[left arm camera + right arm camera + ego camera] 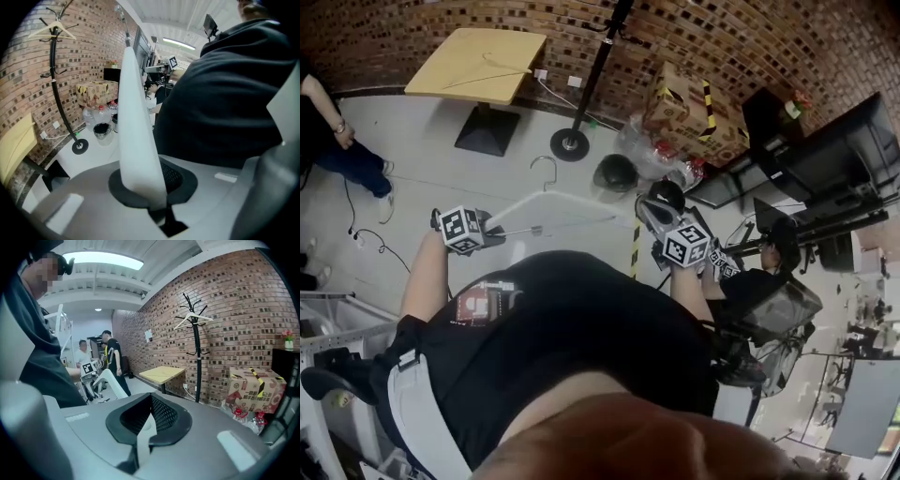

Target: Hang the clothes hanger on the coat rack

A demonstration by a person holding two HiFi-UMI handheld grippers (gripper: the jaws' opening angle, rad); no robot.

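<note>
White plastic, the clothes hanger (133, 122) spans between the two grippers. One arm of it rises straight out from the left gripper (143, 187), whose jaws are clamped on that end. The right gripper (146, 427) has its jaws closed on a thin white sliver, apparently the hanger's other end. The metal hook (545, 169) stands ahead of both sets of jaws, pointing away from the person.

The coat rack (197, 357) is well apart, ahead of the right jaws and to the left of the left jaws, against the brick wall. Another hanger (191, 318) already sits on an upper prong.

The carry should go best with both grips firm, the hanger raised level with the hook leading, aimed at a free prong. Neither grip should loosen until the hook bears the weight.
</note>
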